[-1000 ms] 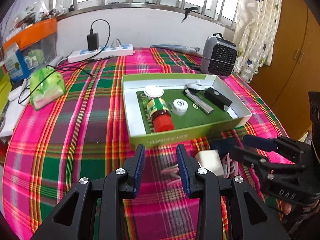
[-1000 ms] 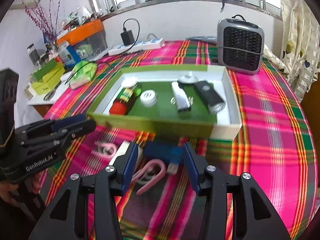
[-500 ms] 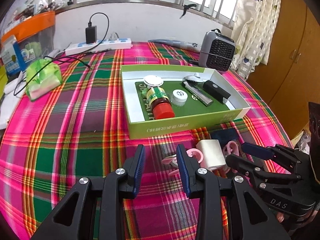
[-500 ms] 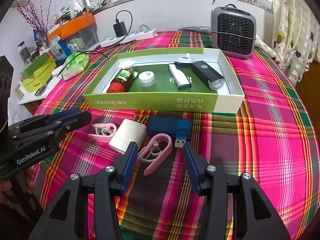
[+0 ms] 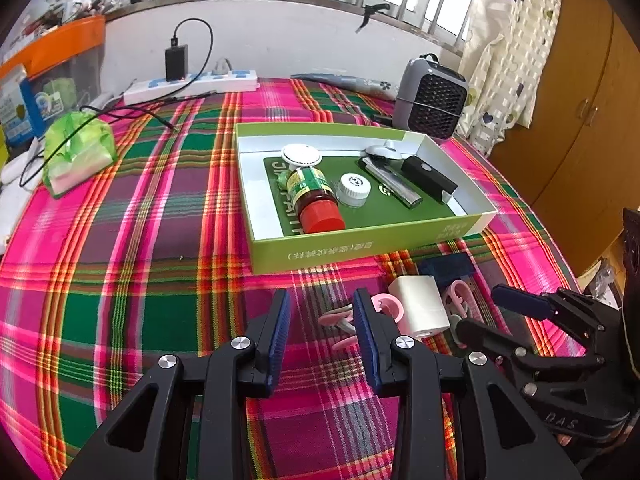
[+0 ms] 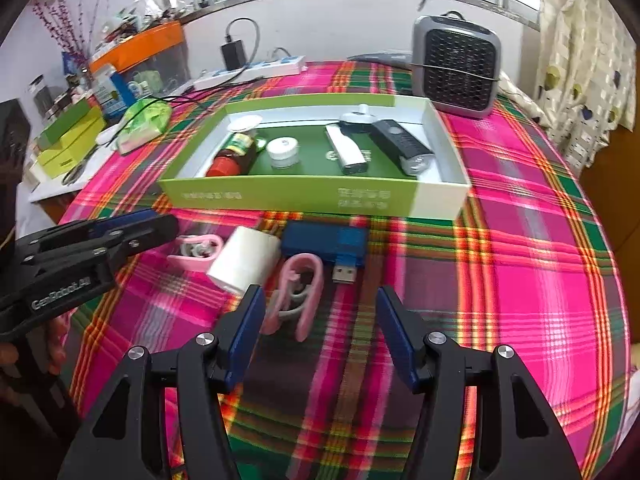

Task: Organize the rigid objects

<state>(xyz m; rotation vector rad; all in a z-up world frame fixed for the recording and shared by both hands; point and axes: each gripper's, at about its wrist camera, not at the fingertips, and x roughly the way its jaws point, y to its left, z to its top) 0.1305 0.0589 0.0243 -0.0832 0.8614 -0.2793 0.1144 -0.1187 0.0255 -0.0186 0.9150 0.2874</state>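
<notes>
Both claws hang low over the worktop (image 6: pixel 520 240), which wears a pink and green plaid cloth. On the right claw (image 6: pixel 320 322) the jaws have just been opening and now stand wide, with nothing pressed between them; a pink clip (image 6: pixel 298 296) lies on the cloth just ahead of its left finger, at about 11 o'clock from the tips. Beyond this clip, toward 12 o'clock, lies a blue USB hub (image 6: pixel 324 242) with its plug pointing toward the claw, and a white block (image 6: pixel 245 261) sits just beside the hub at 9 o'clock. Still further at 9 o'clock, a second pink clip (image 6: pixel 196 250) rests near the left claw (image 5: pixel 320 320). That left claw stands at a middling gap and holds nothing; only bare cloth shows between its blue pads.

Behind these loose things, at 12 o'clock, stands the green box (image 6: pixel 288 196). Inside it I see a bottle with a red cap (image 6: pixel 230 158) lying on its side, a small white jar (image 6: pixel 283 152), a silver stick-shaped item (image 6: pixel 346 154) and a black flashlight (image 6: pixel 400 148). At 1 o'clock past the box stands a grey heater (image 6: pixel 456 68).
</notes>
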